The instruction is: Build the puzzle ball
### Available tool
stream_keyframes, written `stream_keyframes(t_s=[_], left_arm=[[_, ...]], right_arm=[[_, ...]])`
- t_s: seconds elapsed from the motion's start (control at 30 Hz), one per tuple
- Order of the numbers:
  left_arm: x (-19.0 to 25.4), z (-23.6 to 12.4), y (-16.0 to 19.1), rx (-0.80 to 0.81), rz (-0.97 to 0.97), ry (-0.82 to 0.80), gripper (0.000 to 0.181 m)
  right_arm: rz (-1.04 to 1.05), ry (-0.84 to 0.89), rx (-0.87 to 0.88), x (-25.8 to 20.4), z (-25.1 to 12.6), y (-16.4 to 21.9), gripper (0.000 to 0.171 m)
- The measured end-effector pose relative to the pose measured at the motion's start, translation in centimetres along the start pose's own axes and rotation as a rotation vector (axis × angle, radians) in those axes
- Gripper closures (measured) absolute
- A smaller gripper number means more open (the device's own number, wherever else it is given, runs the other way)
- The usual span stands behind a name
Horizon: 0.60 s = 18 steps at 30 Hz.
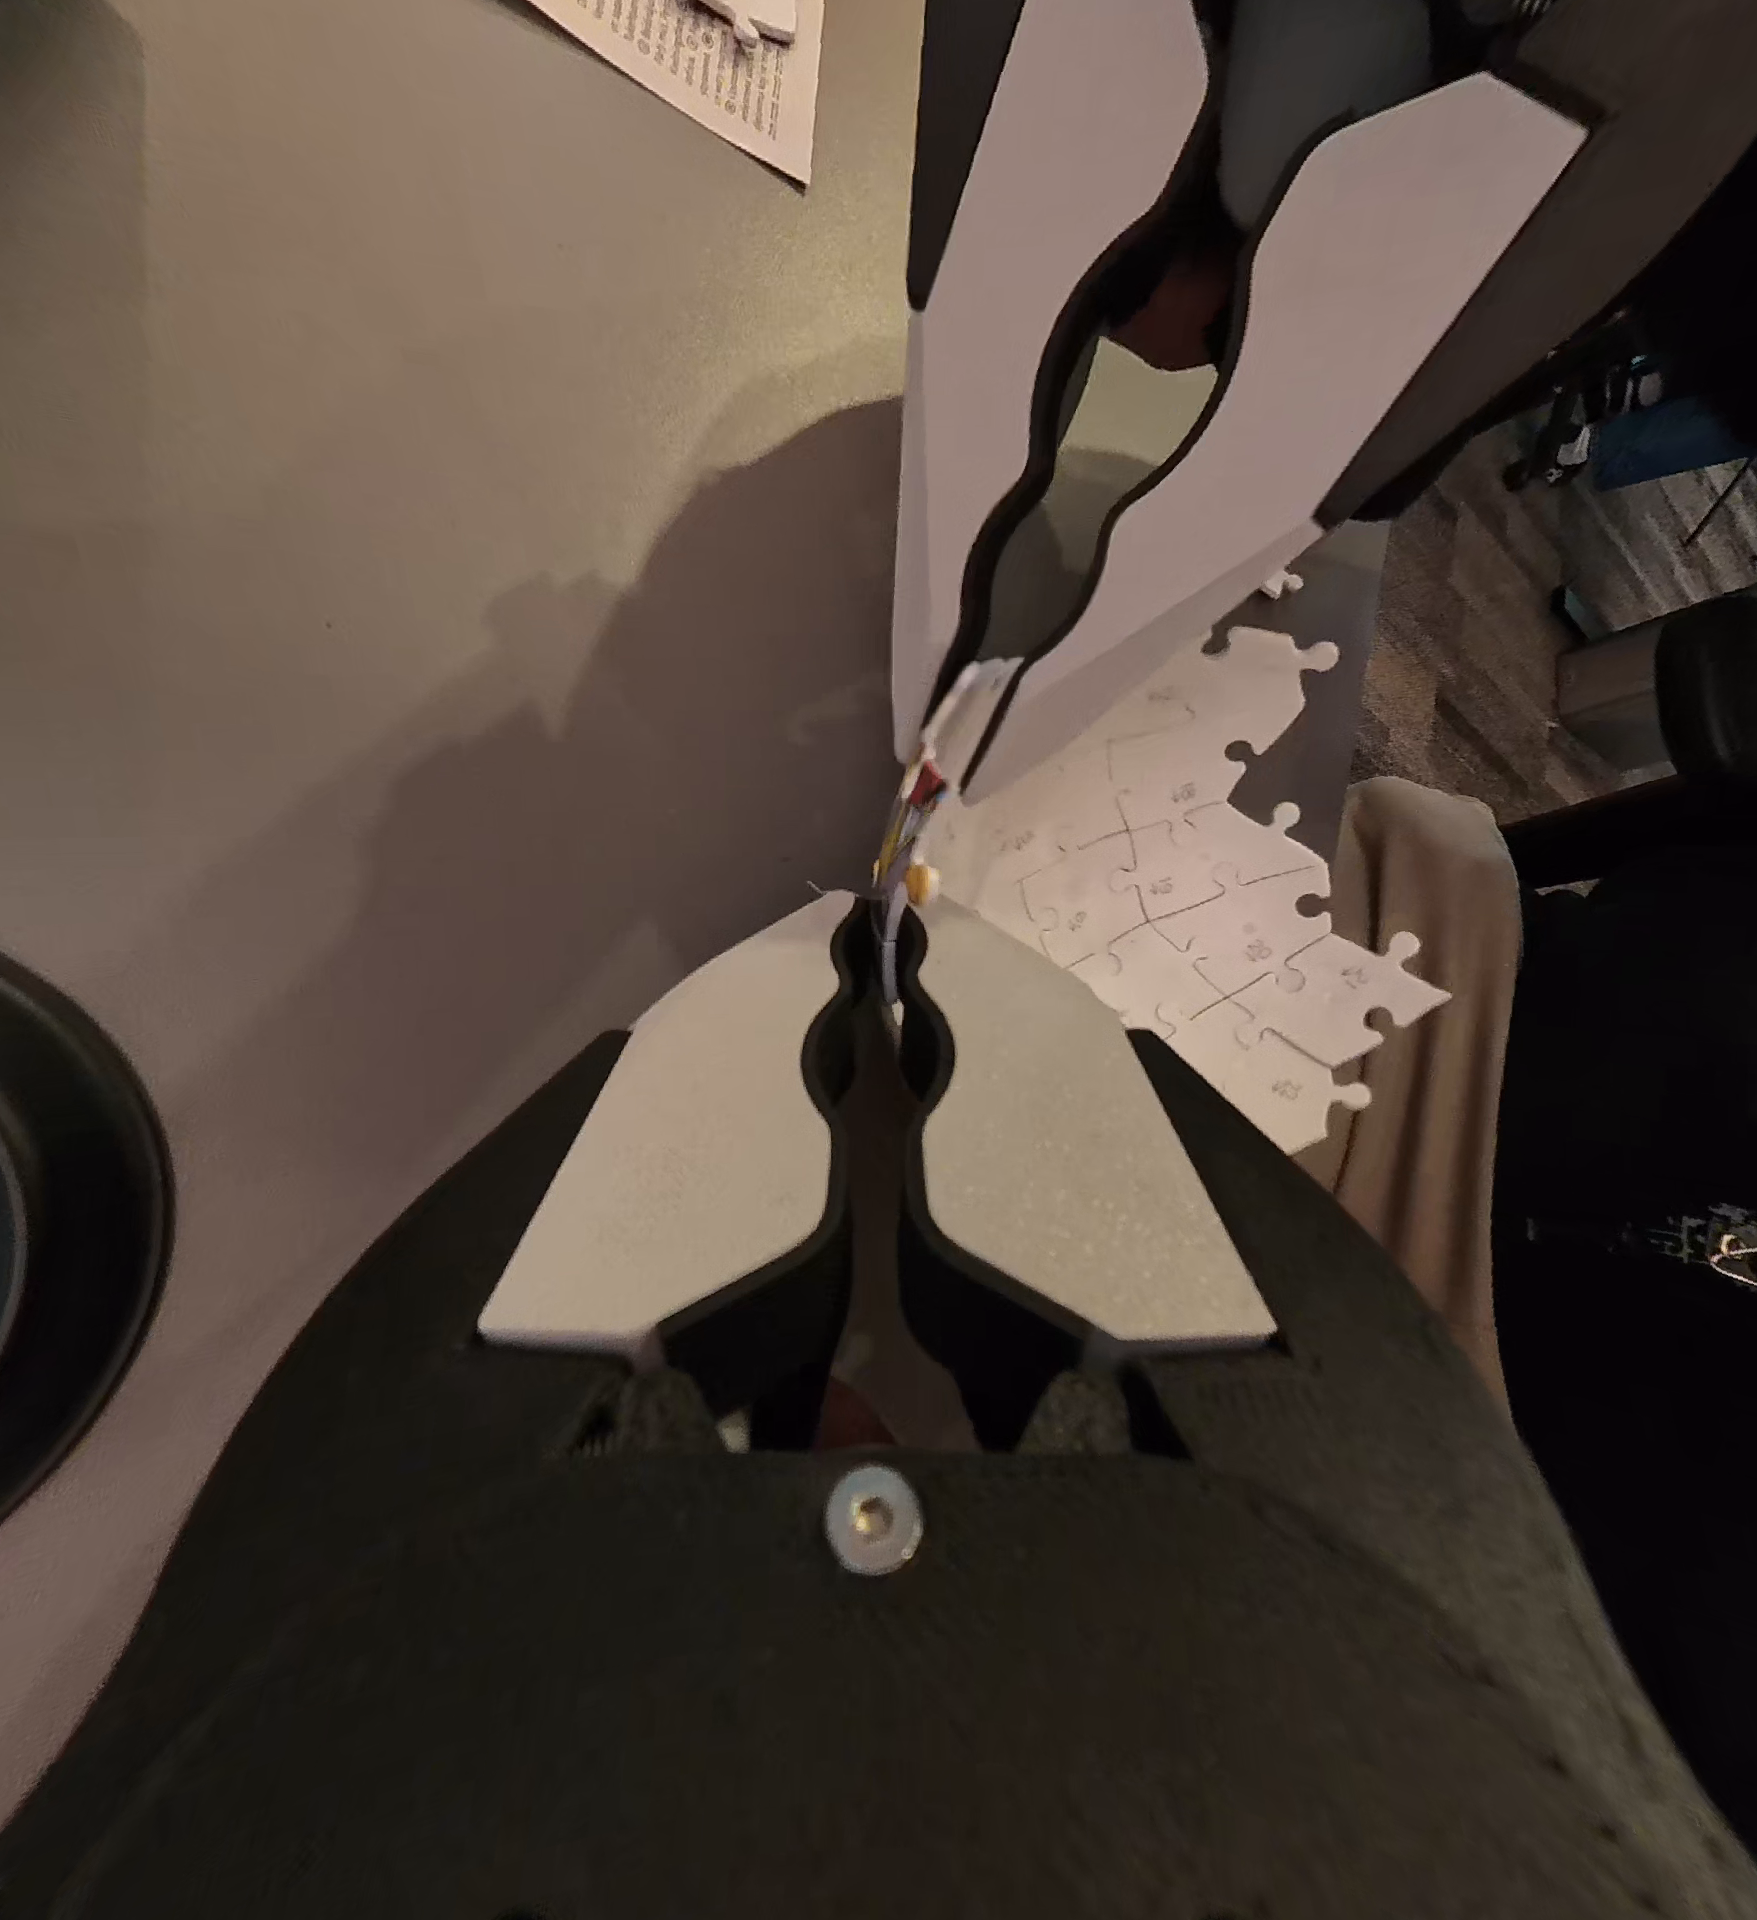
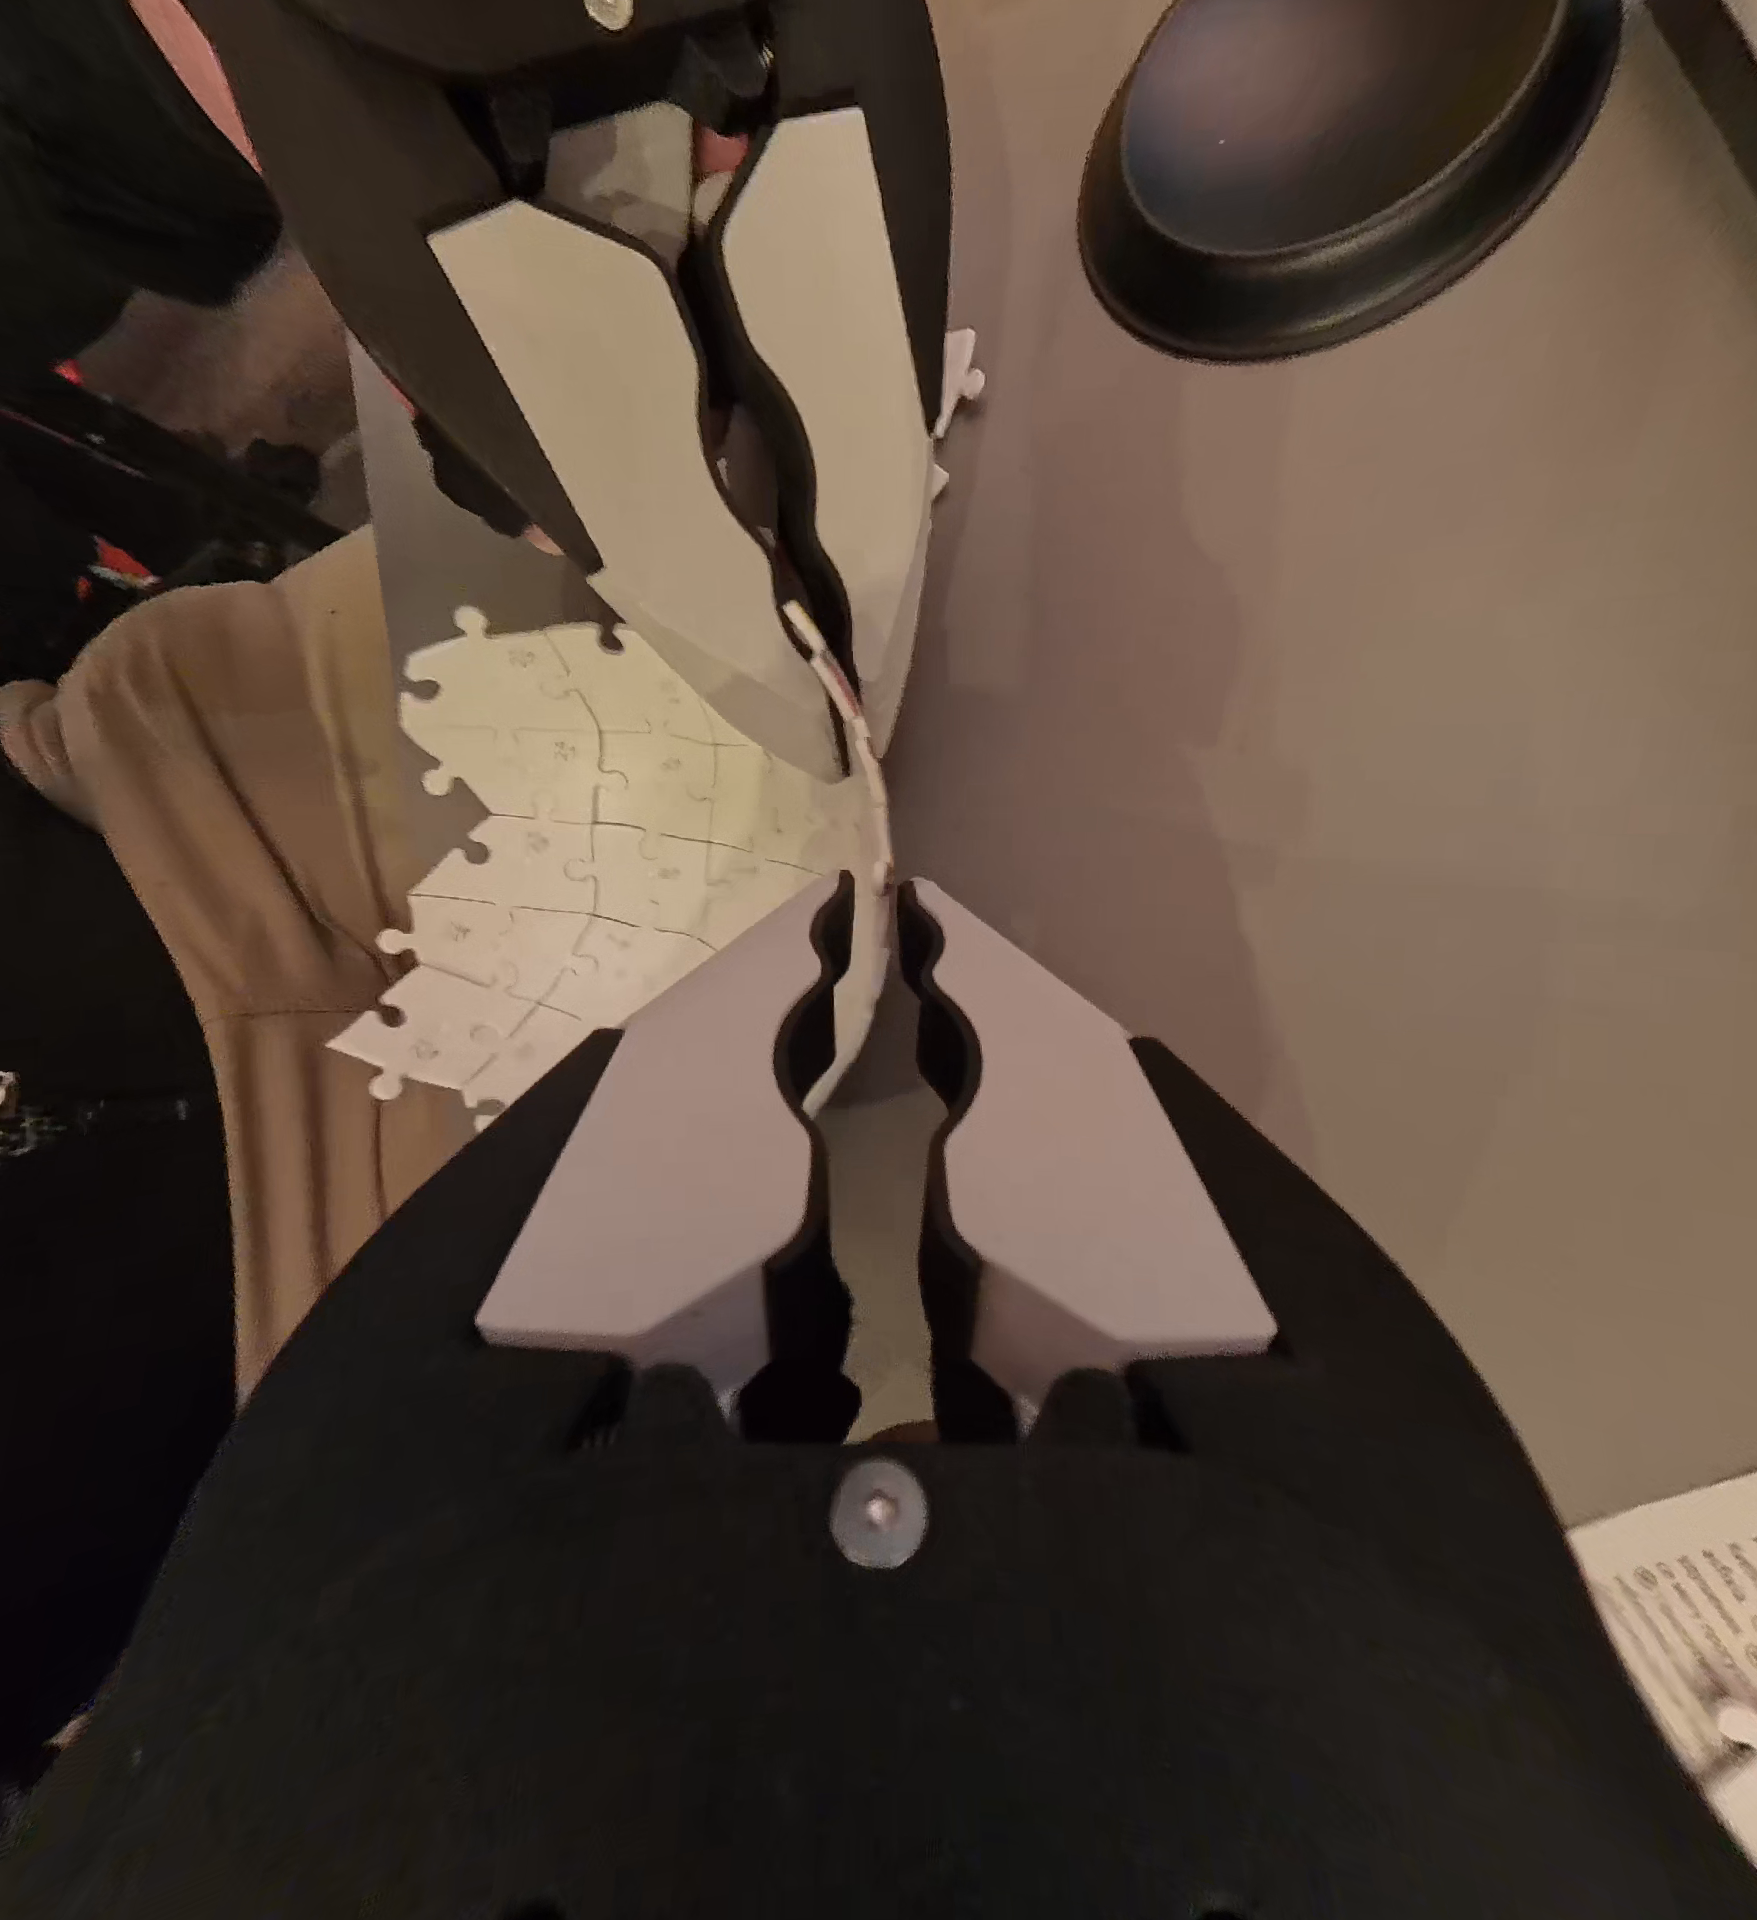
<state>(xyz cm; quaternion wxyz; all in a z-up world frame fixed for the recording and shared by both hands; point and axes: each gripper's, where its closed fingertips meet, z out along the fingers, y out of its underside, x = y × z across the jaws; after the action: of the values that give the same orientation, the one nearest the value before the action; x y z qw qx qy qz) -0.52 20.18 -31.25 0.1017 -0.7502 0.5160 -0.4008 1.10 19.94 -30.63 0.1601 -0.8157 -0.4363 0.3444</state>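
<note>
A grey worktop (image 1: 354, 540) is seen, with wood-look floor (image 1: 1456, 623) beyond its far right edge. A black round dish (image 2: 1352, 177) and a printed sheet (image 1: 708, 73) lie on it; the print is not reproduced. The curved puzzle ball section (image 2: 583, 831), white numbered backs showing, is held edge-on above the worktop. The left tongs (image 1: 879, 920) are closed on its near rim. The right tongs (image 2: 874, 894) are closed on the same rim from the opposite side, tips nearly meeting.
</note>
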Motion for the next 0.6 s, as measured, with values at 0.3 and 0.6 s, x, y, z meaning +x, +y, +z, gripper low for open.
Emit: stream_keyframes(t_s=[0.3, 0.6], left_arm=[[0.5, 0.3, 0.3, 0.004, -0.007, 0.004, 0.179], [-0.1, -0.7, 0.1, 0.079, -0.064, -0.046, 0.178]], right_arm=[[0.001, -0.011, -0.006, -0.3, 0.2, 0.3, 0.171], [0.024, 0.05, 0.089, 0.2, -2.0, -0.5, 0.148]])
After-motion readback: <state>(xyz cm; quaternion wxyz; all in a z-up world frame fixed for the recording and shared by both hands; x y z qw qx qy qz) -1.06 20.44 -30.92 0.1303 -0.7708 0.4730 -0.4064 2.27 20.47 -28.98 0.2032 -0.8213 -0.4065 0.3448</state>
